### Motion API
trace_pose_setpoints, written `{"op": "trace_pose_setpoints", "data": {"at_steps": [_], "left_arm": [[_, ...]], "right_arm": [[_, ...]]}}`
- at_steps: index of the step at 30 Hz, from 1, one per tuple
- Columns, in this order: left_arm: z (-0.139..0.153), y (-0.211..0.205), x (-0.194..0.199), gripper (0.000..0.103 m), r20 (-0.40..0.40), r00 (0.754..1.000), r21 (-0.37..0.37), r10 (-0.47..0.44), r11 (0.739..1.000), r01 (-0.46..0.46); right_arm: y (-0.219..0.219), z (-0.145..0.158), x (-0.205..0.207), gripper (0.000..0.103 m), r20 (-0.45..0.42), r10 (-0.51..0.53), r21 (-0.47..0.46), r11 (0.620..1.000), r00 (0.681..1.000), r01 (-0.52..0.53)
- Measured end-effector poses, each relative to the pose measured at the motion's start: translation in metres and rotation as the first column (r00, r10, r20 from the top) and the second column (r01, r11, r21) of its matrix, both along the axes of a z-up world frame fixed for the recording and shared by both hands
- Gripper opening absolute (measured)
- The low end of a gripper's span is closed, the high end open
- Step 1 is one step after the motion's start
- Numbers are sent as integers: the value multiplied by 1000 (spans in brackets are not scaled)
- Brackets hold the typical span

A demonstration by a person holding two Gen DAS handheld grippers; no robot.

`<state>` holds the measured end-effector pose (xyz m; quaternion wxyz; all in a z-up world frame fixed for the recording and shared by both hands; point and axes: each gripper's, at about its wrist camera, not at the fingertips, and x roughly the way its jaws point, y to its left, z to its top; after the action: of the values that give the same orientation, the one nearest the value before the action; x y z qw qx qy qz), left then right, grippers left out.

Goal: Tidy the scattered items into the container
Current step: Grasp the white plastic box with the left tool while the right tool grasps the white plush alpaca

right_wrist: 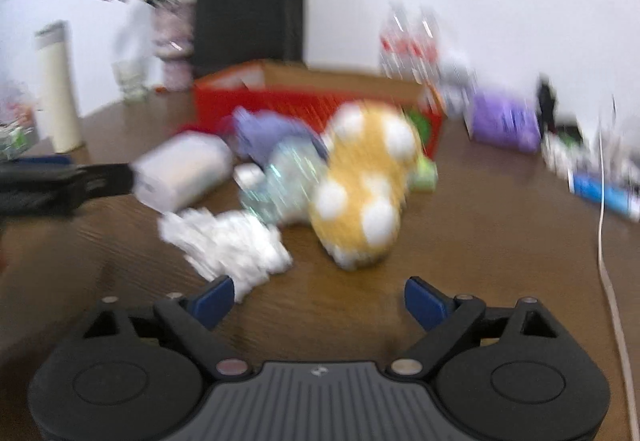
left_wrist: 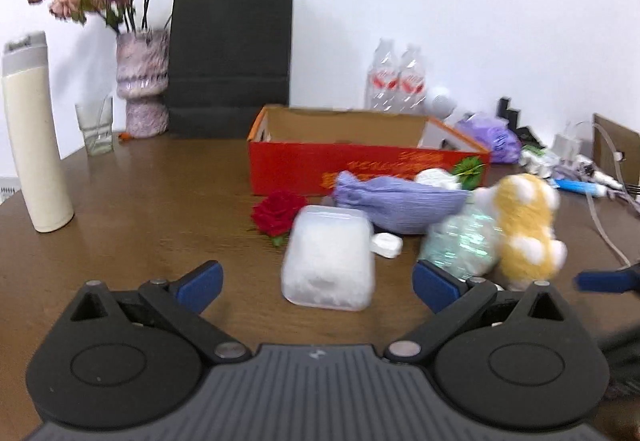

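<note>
The left hand-held gripper (left_wrist: 318,283) hangs above the worktop (left_wrist: 140,209) with its jaws spread wide and nothing between the pads; the white tub (left_wrist: 328,259) stands straight ahead of it, just beyond the fingertips and centred on the gap; the tub's long axis runs roughly away from the camera, so the jaws would close across its shorter width. The right hand-held gripper (right_wrist: 320,301) is likewise wide open and empty, though blur hides fine detail; the yellow plush (right_wrist: 366,185) lies ahead of it and a little right of centre, its long axis tilted up and away toward the box (right_wrist: 312,97); a crumpled white wad (right_wrist: 232,245) sits just off its left fingertip.

None of the loose items is in the box yet; in the left view the rose (left_wrist: 278,215), the purple cloth (left_wrist: 396,203), a small white case (left_wrist: 386,245) and a shiny bundle (left_wrist: 460,247) lie crowded together in front of the box's red wall.

By my reading the left hand is nearer the tub and the right nearer the plush; each would need to advance forward and slightly down before closing.
</note>
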<state>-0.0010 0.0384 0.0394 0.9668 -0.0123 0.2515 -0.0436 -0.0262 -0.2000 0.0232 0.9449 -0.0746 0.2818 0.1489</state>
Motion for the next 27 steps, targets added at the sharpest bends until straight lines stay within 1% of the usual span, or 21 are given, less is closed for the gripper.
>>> {"op": "trace_pose_setpoints", "data": {"at_steps": [1,2,4,6,9,10,11,12,13,15,16,17,18,19,20,22,23,24,25,26,27], "left_arm": [[0,-1,9,103,-19,1000,-1,-1,1000,1],[-1,-2,18,103,-34,999,-2,-8,1000,8],[-4,-8,34,103,-52,998,2,-38,999,38],[-10,-14,47,103,-77,996,15,-47,999,48],[-22,-16,58,102,-118,992,14,-35,999,37],[-25,-14,61,94,-126,992,8,-30,999,31],[-27,-12,62,88,-134,991,1,-27,1000,27],[-29,-10,64,76,-147,989,-5,-21,1000,21],[-30,-8,66,66,-158,987,-12,-24,1000,22],[-30,-7,65,67,-158,987,-14,-22,1000,20],[-30,-7,63,66,-157,987,-7,-19,1000,18],[-29,-7,60,66,-157,987,-5,-16,1000,15],[-28,-7,56,66,-154,988,-5,-11,1000,10],[-26,-6,51,66,-149,989,-5,-6,1000,6],[-25,-6,44,66,-141,990,-3,-1,1000,1],[-24,-6,31,66,-131,991,5,11,1000,-10],[-25,-6,26,66,-131,991,7,17,1000,-16],[-25,-6,21,66,-129,991,10,24,1000,-22],[-24,-6,15,66,-123,992,10,30,1000,-29],[-23,-6,10,66,-116,993,7,33,999,-32],[-21,-5,7,66,-109,993,1,36,999,-36]], "right_arm": [[1,6,-3,91,29,9,1,1000,1000,-9],[-1,13,-2,91,45,-5,18,1000,999,4],[-10,24,10,90,40,-70,74,995,997,66],[-19,28,26,84,29,-115,115,987,993,111],[-24,26,47,76,6,-134,119,984,991,132],[-24,27,52,76,5,-136,130,982,991,134],[-24,29,57,75,7,-134,142,981,991,132],[-24,32,63,76,12,-135,154,979,991,132],[-25,34,69,76,17,-139,169,977,990,134],[-24,39,83,74,11,-124,193,974,992,119],[-21,40,89,69,10,-113,196,975,994,109],[-21,40,94,48,5,-109,192,976,994,106],[-22,41,97,47,-4,-112,191,975,994,111],[-28,41,96,47,-8,-118,212,970,993,117],[-36,41,93,46,-18,-131,250,959,991,131],[-59,37,84,45,-52,-179,330,925,983,186],[-68,35,75,42,-51,-198,356,912,979,203],[-75,33,64,38,-36,-209,361,909,977,207],[-79,30,53,29,-19,-219,348,913,976,212],[-82,27,43,25,-10,-227,327,920,974,218],[-82,22,33,24,-7,-227,305,927,974,218]]}}
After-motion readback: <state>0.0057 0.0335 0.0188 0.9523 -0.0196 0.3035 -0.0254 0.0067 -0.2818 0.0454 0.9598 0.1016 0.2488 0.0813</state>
